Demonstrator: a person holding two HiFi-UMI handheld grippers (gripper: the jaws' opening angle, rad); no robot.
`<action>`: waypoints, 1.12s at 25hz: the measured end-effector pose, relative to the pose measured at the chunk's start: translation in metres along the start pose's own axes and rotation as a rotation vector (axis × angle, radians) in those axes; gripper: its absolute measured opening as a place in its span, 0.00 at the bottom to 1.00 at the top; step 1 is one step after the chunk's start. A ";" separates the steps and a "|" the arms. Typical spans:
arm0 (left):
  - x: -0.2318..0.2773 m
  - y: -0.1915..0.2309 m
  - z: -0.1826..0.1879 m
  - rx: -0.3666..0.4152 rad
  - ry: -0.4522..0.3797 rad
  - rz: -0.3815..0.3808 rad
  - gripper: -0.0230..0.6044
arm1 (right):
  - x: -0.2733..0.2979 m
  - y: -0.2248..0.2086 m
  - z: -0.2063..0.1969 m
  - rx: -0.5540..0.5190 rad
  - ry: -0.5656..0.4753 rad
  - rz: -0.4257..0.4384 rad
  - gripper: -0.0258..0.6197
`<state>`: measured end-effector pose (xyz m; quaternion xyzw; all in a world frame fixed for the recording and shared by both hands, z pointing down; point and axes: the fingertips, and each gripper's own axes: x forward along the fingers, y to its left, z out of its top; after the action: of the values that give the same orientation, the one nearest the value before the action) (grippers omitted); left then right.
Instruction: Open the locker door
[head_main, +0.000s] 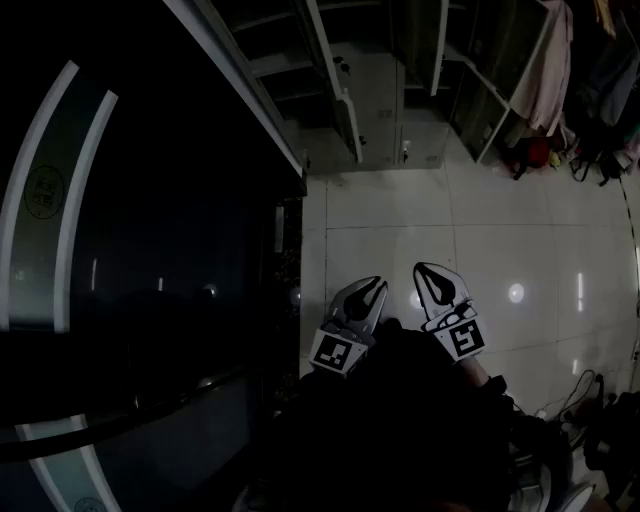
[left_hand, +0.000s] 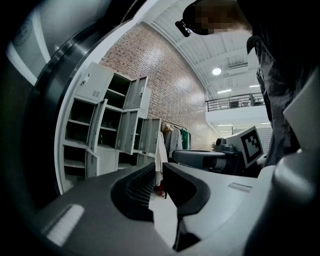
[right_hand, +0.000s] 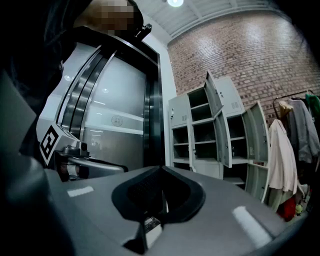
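Approach step, I'd say: left tongs (left_hand: 159, 172) barely parted, right tongs (right_hand: 161, 170) pressed together and empty, lockers (right_hand: 200, 135) well ahead of both, so next comes reaching a closed door (right_hand: 231, 96).

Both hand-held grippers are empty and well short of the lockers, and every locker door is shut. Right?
No: not every door is shut. The right gripper view shows several locker doors swung open. The left hand-held gripper and right hand-held gripper are indeed empty and well short of the lockers.
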<state>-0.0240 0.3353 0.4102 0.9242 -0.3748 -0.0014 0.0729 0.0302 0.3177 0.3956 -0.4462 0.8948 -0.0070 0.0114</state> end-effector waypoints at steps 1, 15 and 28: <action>0.003 0.007 -0.002 -0.005 0.013 -0.003 0.12 | 0.008 -0.002 -0.003 0.001 0.006 -0.002 0.04; 0.041 0.138 0.029 -0.002 0.048 -0.027 0.12 | 0.180 -0.102 -0.047 -0.018 0.135 -0.092 0.05; 0.170 0.270 -0.005 -0.116 0.208 0.108 0.12 | 0.448 -0.314 -0.164 0.022 0.268 -0.047 0.06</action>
<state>-0.0887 0.0269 0.4607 0.8922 -0.4136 0.0767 0.1644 0.0074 -0.2288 0.5607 -0.4622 0.8774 -0.0769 -0.1034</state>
